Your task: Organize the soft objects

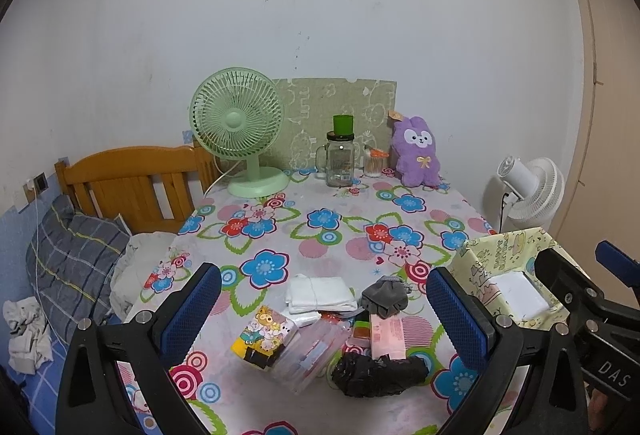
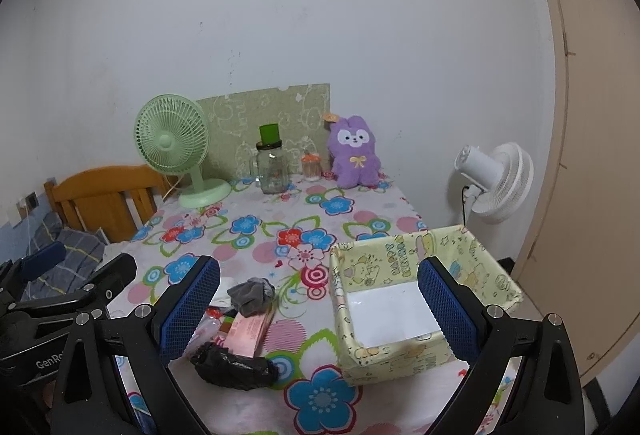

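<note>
Left gripper [image 1: 324, 319] fingers spread wide, empty. Between them on the tabletop [image 1: 320, 235], near to far: black plastic bag [image 1: 376, 375], tissue pack [image 1: 264, 339], pink box [image 1: 386, 335], grey sock [image 1: 384, 295], white cloth [image 1: 320, 293]. Right gripper [image 2: 320, 315] fingers wide, empty, straddling the yellow box [image 2: 400, 263]. Beyond both: glass jar [image 1: 340, 159], purple plush [image 1: 416, 151], green fan [image 1: 238, 127].

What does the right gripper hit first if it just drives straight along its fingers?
Most likely the yellow box: the open right gripper frames its near-left wall and white floor between the fingers. Depth is hard to judge through the fisheye, so it may clip the front rim rather than drop inside. Nothing else sits in that line.
</note>
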`<state>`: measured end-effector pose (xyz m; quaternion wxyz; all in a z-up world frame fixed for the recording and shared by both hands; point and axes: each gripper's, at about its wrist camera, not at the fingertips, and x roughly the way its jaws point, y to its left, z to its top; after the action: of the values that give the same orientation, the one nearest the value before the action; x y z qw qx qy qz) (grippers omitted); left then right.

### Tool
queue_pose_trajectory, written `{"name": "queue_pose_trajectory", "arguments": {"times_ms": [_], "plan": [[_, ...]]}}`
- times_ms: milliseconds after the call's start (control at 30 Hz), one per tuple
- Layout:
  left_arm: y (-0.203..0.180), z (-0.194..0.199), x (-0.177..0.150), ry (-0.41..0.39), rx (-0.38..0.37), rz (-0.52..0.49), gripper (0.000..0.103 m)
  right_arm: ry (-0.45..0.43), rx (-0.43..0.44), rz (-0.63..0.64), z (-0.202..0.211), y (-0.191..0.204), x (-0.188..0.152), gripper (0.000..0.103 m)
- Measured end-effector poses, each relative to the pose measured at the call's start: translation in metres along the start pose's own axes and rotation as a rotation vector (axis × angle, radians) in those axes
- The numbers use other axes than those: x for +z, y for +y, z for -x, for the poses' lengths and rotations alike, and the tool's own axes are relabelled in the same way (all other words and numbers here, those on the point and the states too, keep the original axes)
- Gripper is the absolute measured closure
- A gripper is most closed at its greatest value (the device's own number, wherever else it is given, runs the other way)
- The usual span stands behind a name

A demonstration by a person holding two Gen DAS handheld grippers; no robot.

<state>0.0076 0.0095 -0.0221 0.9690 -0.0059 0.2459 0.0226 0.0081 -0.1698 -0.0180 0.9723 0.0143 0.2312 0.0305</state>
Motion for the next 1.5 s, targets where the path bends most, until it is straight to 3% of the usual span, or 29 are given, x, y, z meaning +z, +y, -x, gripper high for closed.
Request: {"name": "queue_pose_trajectory", "arguments": {"times_ms": [700,1233,1500], "plan": [[0.032,-0.052,-0.023,0.126,0.013,-0.006,0.0,0.056,0.004,0.027,-0.047,0.034,-0.021,0.004],[0.047,-0.084,-0.064,0.232,0.008,-0.06,0.002,0.122,0.032,0.057,-0.074,0.054,-0.052,0.008],[0.048,-0.098,-0.082,0.271,-0.018,-0.074,0.01,0.164,0.063,0.06,-0.085,0.065,-0.068,0.008]]}}
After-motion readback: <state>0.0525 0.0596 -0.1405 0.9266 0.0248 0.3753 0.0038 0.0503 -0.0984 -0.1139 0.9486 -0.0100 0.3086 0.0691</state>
